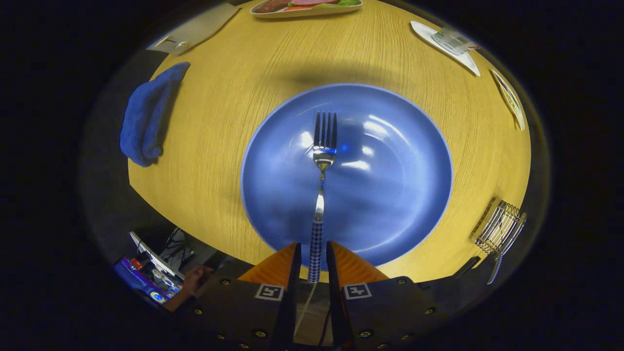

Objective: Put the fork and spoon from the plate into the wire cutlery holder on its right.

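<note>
Currently the fork [321, 195] is being gripped at its checked handle by the tongs [312, 263], both fingers pressing on it, its tines pointing ahead over the blue plate [399, 195]. Whether it is being lifted or is resting on the plate cannot be told. Off to the right of the tongs, on the bench [219, 122], the wire holder [501, 228] is already carrying one utensil, judged to be the spoon. Half of the job is seemingly being left: the fork's transfer.

Blue cloth [146, 117] on wooden table [219, 146], food tray [304, 7] beyond
</note>
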Demonstrator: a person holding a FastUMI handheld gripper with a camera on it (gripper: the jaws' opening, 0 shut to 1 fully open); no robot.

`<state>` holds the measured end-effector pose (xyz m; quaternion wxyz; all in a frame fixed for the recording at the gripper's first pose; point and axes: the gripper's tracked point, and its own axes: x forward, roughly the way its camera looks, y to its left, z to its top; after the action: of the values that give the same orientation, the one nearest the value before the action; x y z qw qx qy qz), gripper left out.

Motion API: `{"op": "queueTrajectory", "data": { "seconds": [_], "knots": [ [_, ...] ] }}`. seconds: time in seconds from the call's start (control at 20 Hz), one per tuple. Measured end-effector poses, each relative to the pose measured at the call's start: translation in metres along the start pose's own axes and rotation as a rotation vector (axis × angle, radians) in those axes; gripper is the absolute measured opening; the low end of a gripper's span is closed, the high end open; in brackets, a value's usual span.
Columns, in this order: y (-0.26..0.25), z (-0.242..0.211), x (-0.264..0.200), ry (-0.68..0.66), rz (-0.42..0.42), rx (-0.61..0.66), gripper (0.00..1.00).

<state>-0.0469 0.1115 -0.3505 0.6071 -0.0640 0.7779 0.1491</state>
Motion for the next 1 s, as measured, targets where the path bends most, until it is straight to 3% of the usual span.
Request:
{"op": "queueTrajectory", "data": {
  "seconds": [0.2,0.3,0.4,0.45,0.65,1.0],
  "knots": [
    [-0.006,0.01,0.016,-0.021,-0.008,0.018,0.3],
    [-0.012,0.001,0.013,-0.002,-0.028,0.008,0.12],
    [-0.01,0.009,0.01,-0.038,-0.027,-0.018,0.12],
    [-0.014,0.007,0.008,-0.039,-0.045,-0.044,0.02],
    [-0.017,0.002,-0.018,-0.035,-0.031,-0.113,0.02],
    [-0.073,-0.035,-0.074,0.004,-0.087,-0.184,0.02]
  ]
}}
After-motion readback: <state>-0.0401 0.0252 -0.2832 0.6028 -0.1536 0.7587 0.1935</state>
